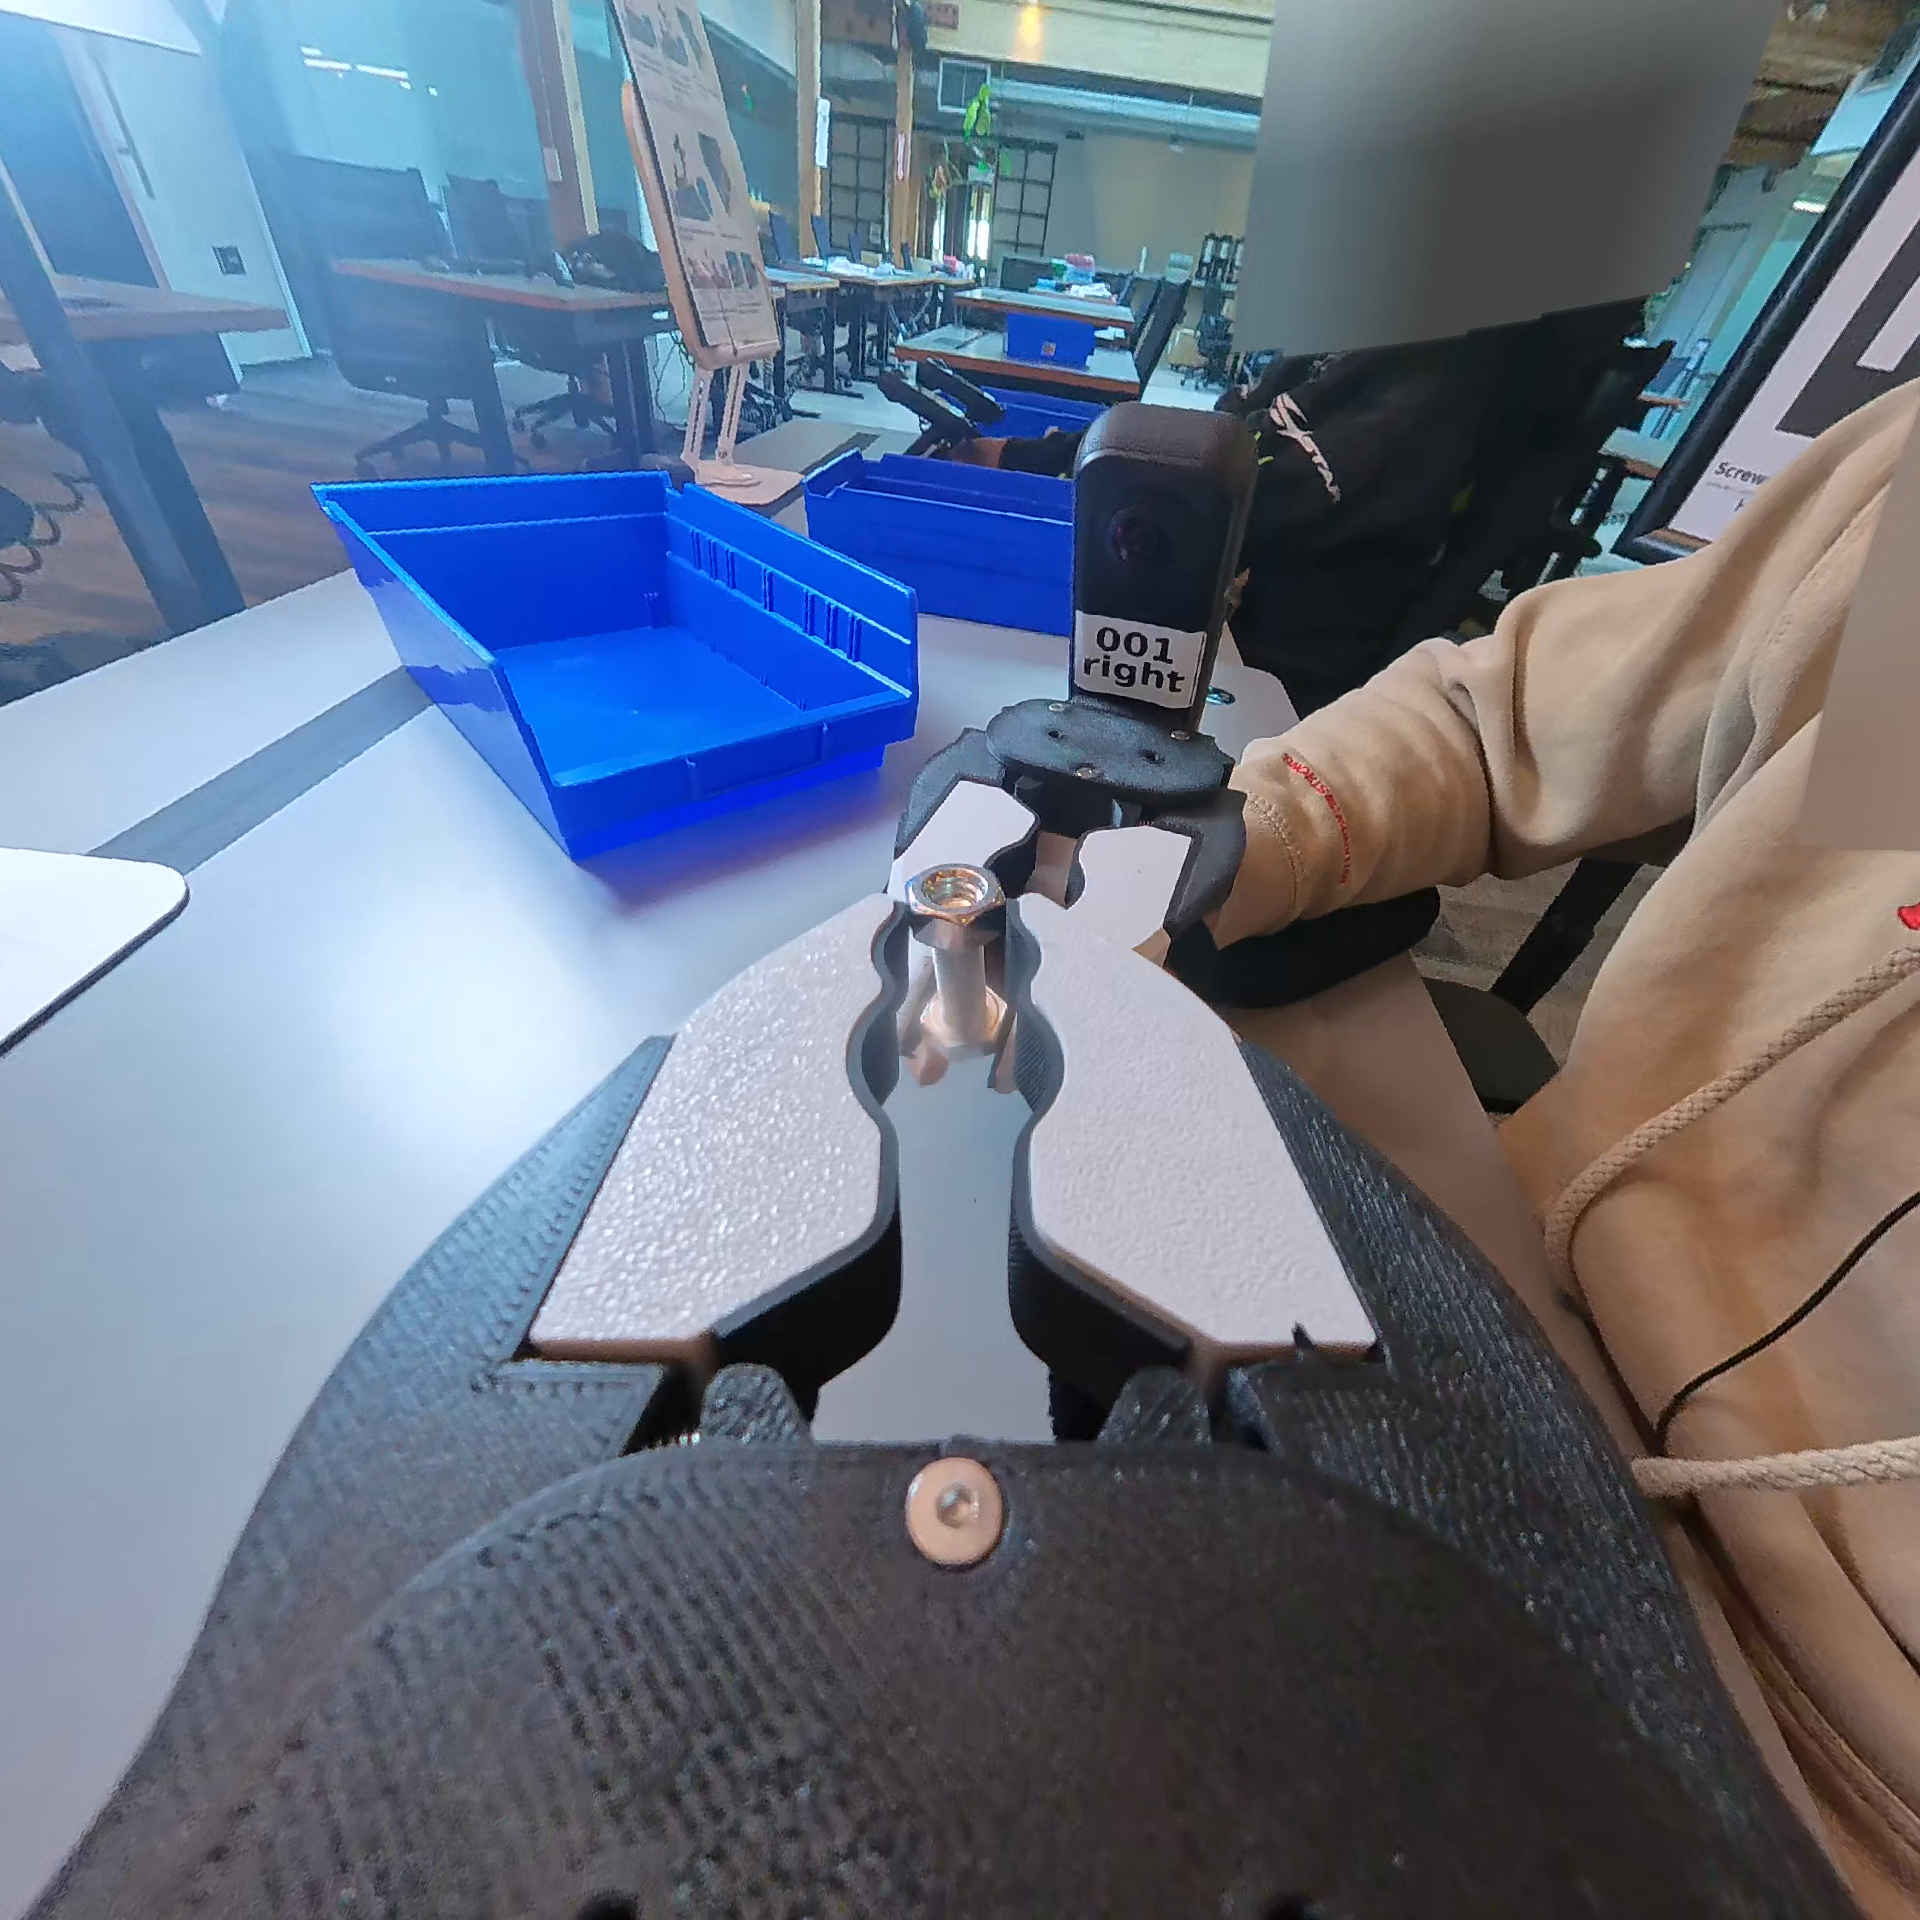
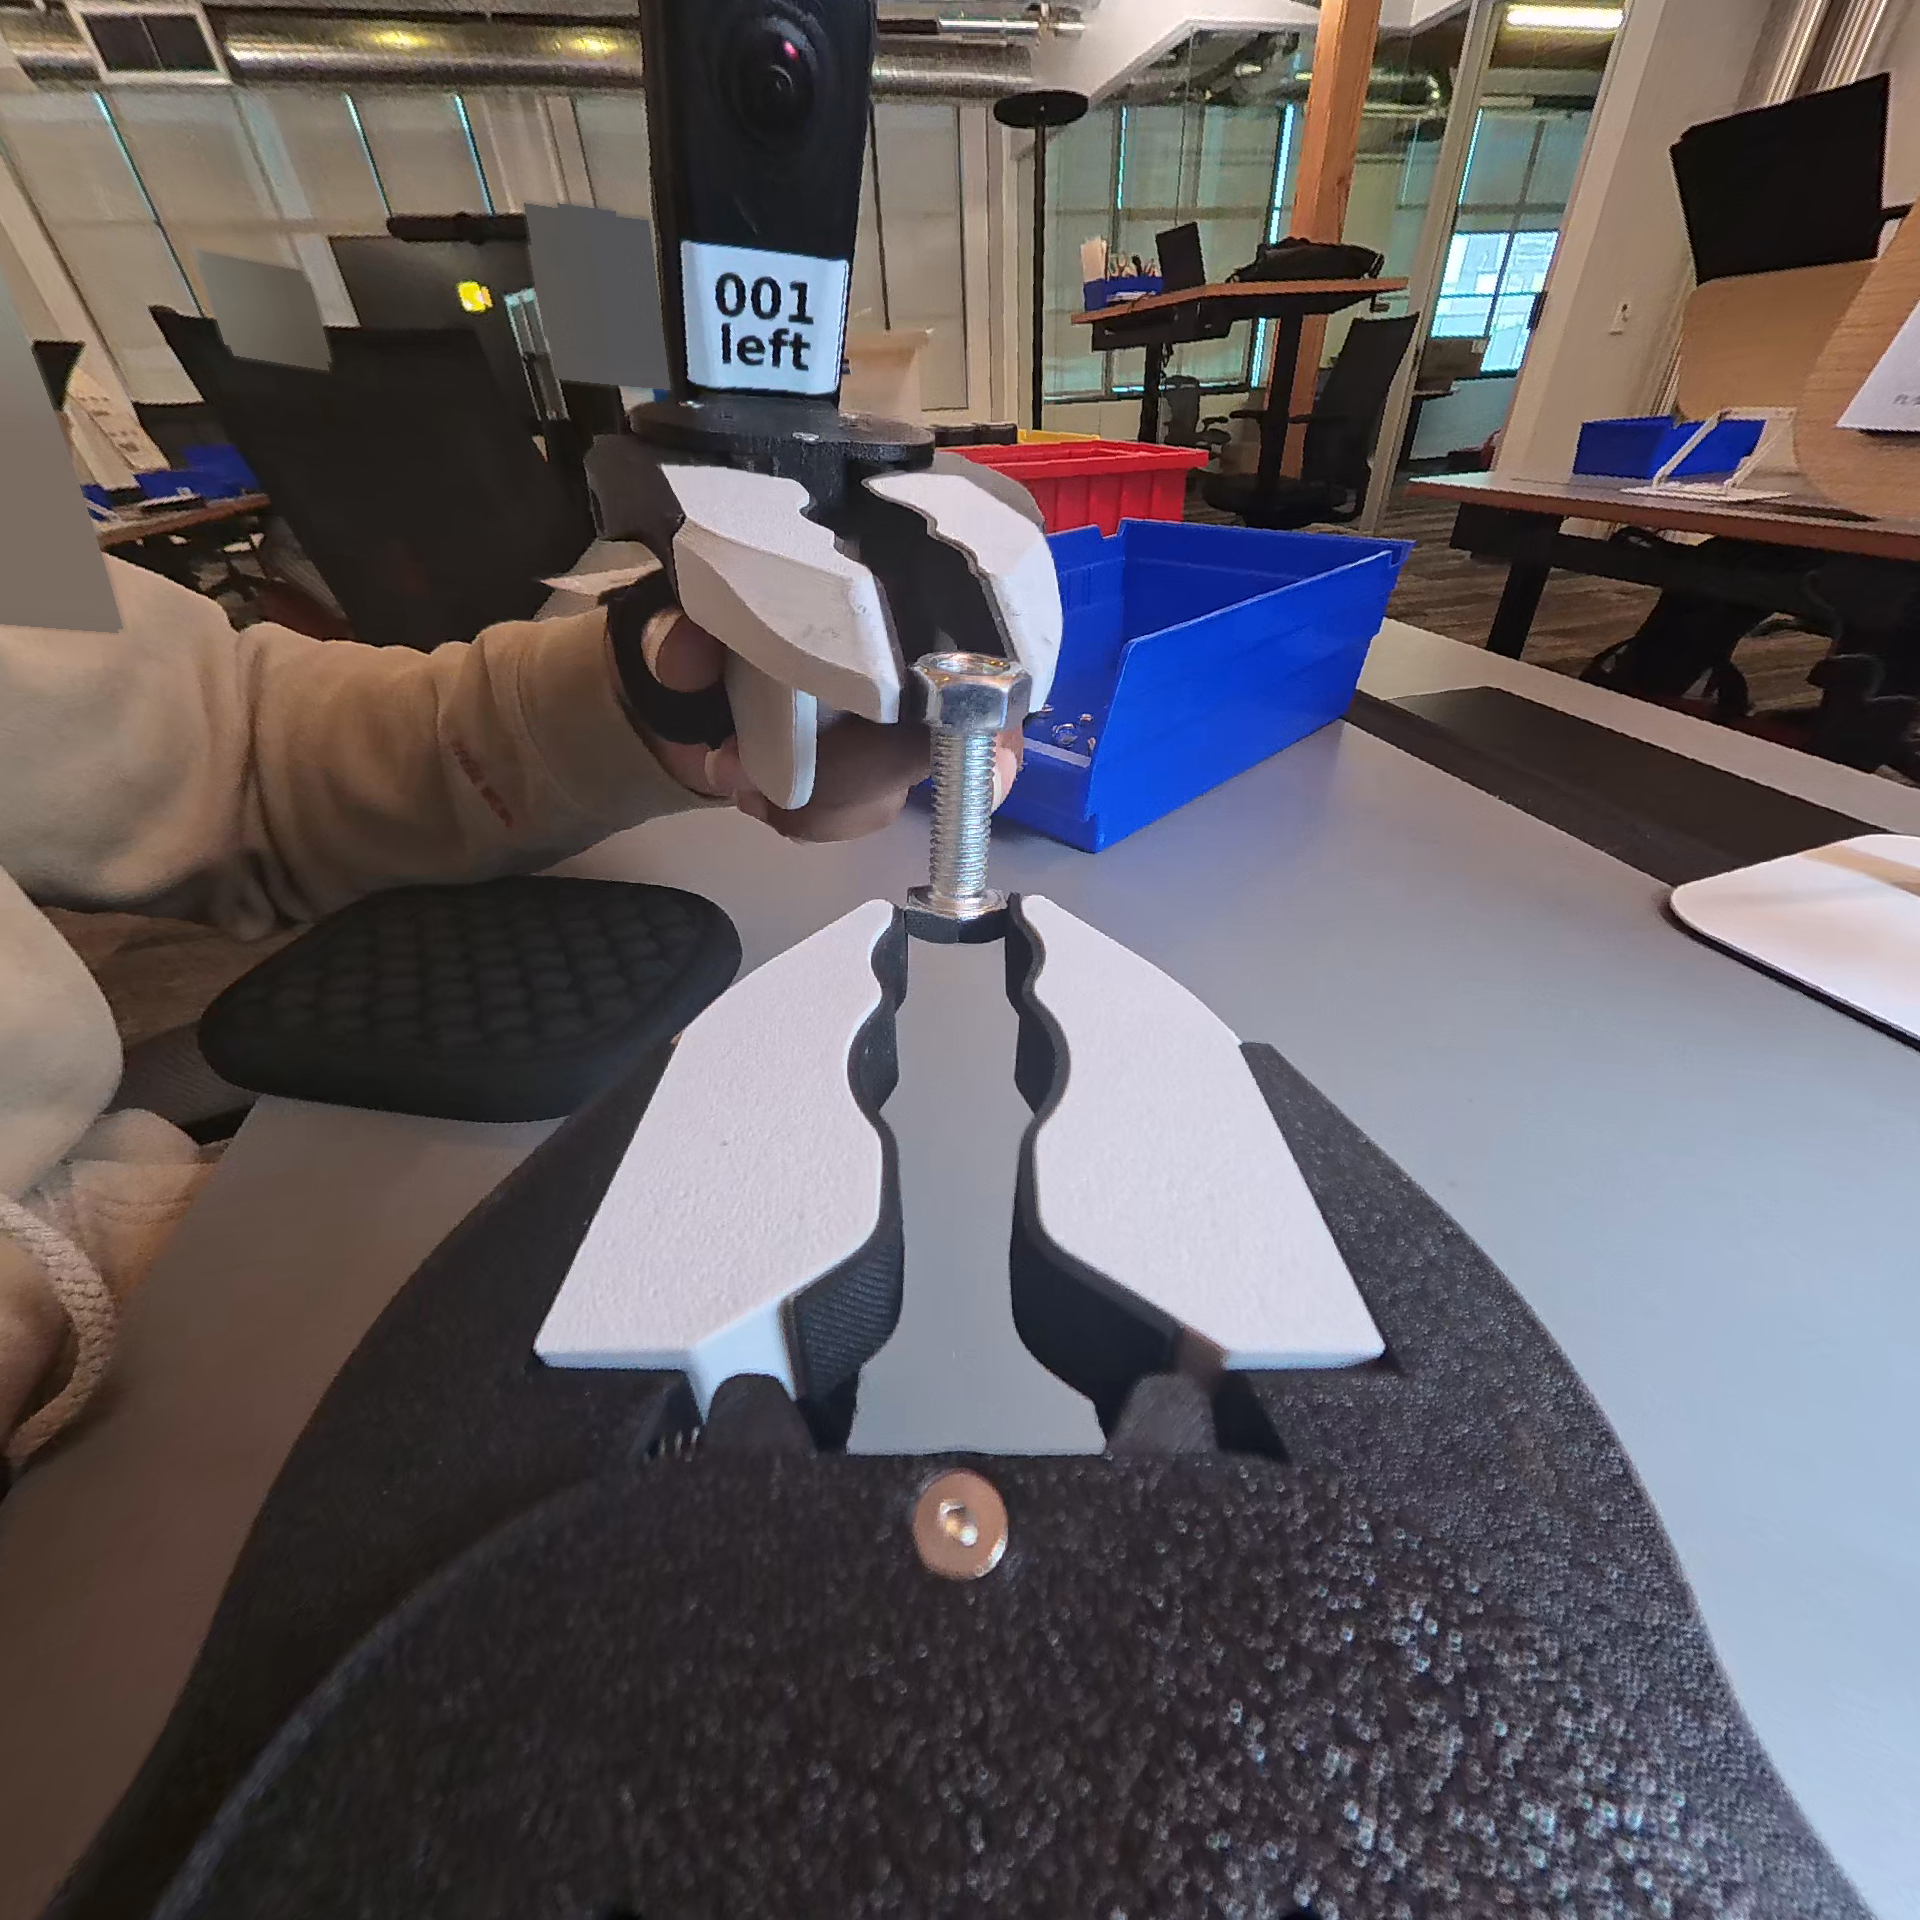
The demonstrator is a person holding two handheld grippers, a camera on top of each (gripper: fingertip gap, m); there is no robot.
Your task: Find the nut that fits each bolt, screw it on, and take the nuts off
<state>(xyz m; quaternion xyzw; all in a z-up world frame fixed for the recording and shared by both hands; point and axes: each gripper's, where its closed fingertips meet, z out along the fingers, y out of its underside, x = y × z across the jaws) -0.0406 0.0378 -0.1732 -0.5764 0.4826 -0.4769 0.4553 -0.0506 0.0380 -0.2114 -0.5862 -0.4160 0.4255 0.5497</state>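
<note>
A silver bolt (image 2: 961, 800) is held upright above the grey table (image 2: 1455, 1039) between my two grippers. My left gripper (image 1: 951, 914) is shut on the hex nut (image 1: 951, 899) at the bolt's upper end. The nut's threaded hole faces the left wrist view. My right gripper (image 2: 954, 920) is shut on the bolt's hex head (image 2: 954, 923) at the lower end. In the right wrist view the left gripper (image 2: 961, 675) comes down from above onto the nut (image 2: 971, 694). In the left wrist view the right gripper (image 1: 1039, 873) sits just behind my fingertips, its tips hidden.
An open blue bin (image 1: 644, 665) stands ahead on the left, another blue bin (image 1: 935, 530) behind it. The right wrist view shows a blue bin (image 2: 1226, 665) with small metal parts inside, a red bin (image 2: 1081, 478), a white pad (image 2: 1818, 925) and a black chair armrest (image 2: 468, 997).
</note>
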